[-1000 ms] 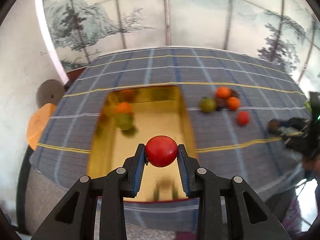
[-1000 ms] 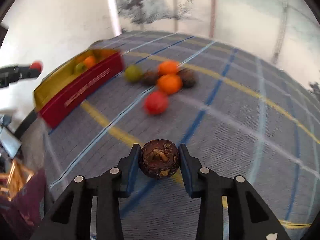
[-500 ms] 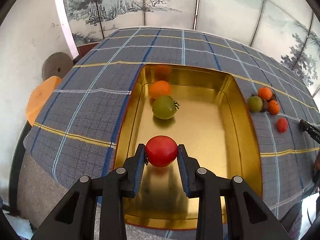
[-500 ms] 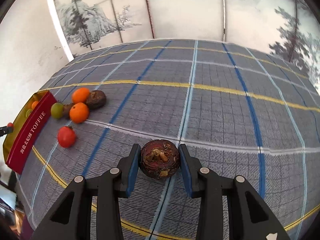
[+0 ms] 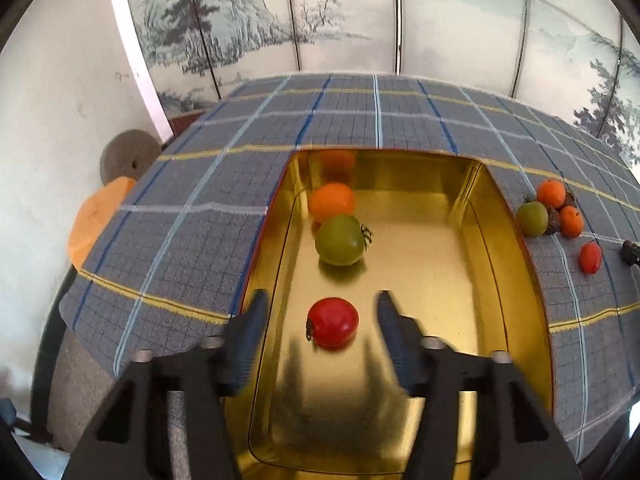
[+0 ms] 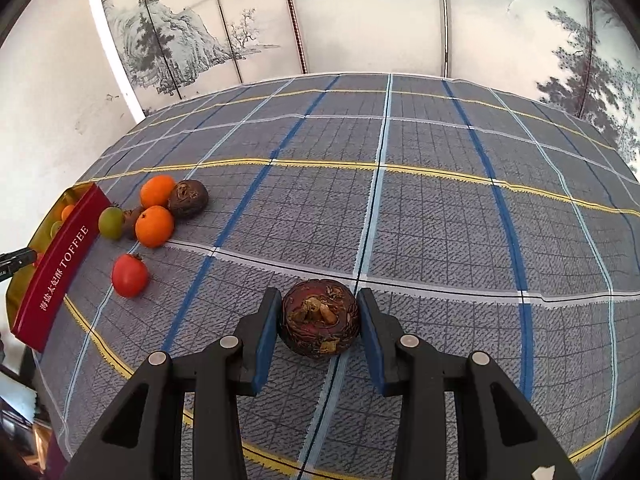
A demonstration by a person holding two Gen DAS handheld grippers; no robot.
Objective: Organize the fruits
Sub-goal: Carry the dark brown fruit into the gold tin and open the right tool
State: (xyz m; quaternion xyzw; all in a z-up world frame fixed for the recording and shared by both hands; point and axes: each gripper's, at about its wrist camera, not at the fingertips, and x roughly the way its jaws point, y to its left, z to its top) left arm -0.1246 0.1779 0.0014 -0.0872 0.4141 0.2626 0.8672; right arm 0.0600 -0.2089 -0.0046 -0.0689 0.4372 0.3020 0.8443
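Left wrist view: the left tool (image 5: 320, 312) has just been spreading its jaws, which stand clear of the round red tomato (image 5: 333, 322). The tomato lies between them on the floor of the gold metal tin (image 5: 500, 280), nearer than the green tomato (image 5: 340, 240).

Right wrist view: the right tool (image 6: 319, 326) is clamped on a dark brown wrinkled round fruit (image 6: 319, 322) above the plaid-covered counter (image 6: 440, 220). The tin lies far left, so that hand must travel leftward.

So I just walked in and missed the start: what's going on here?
A person is sorting fruit with two handheld grippers. The left gripper has just been opening, and the red tomato lies free in the gold tin near a green tomato. The right gripper holds a dark brown fruit over the tablecloth.
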